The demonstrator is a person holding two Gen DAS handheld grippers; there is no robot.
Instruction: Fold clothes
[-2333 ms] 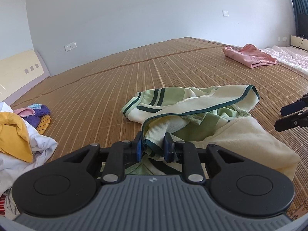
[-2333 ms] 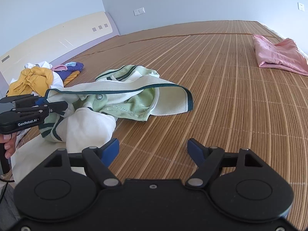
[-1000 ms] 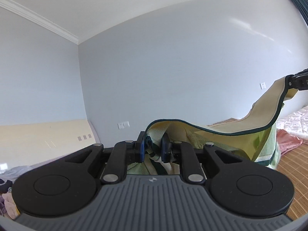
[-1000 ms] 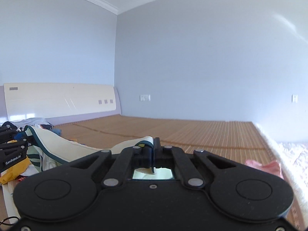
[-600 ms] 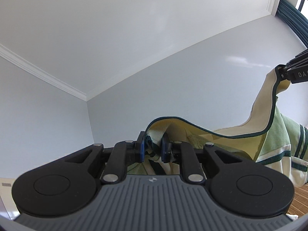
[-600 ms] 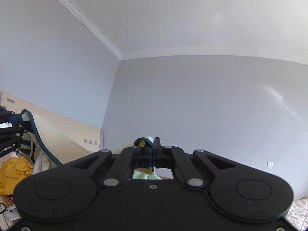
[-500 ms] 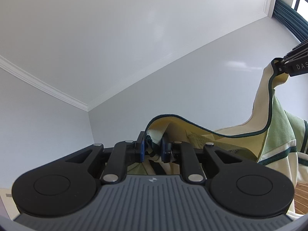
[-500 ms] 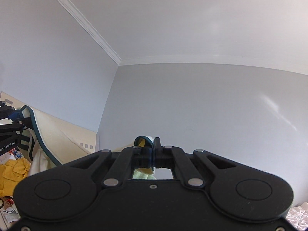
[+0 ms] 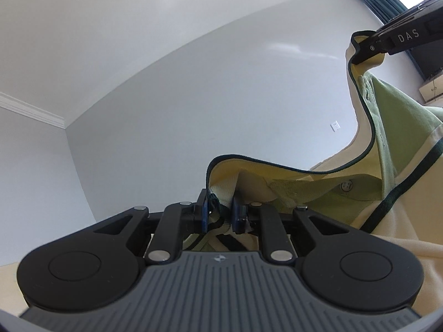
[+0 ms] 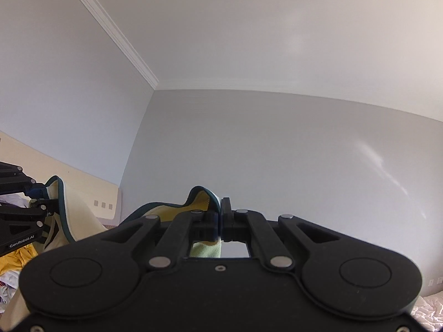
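A cream and light-green polo shirt (image 9: pixel 393 149) with dark green trim hangs in the air between both grippers. My left gripper (image 9: pixel 220 212) is shut on one part of its dark-trimmed edge. My right gripper (image 10: pixel 220 222) is shut on another part of that edge (image 10: pixel 203 195). In the left wrist view the right gripper (image 9: pixel 368 51) shows at the upper right, holding the shirt up high. In the right wrist view the left gripper (image 10: pixel 41 200) shows at the left edge with the shirt (image 10: pixel 77 218) draped from it. Both cameras point up at walls and ceiling.
A pile of yellow and white clothes (image 10: pixel 11 260) lies at the lower left of the right wrist view. A cream headboard panel (image 10: pixel 91 191) lines the wall. White bedding (image 10: pixel 426 312) shows at the lower right. A dark curtain (image 9: pixel 379 2) hangs at the upper right.
Both grippers have lifted the shirt off the mat and raised it high; the views tilted from the floor to the ceiling. The right gripper, open at first, has shut on the shirt.
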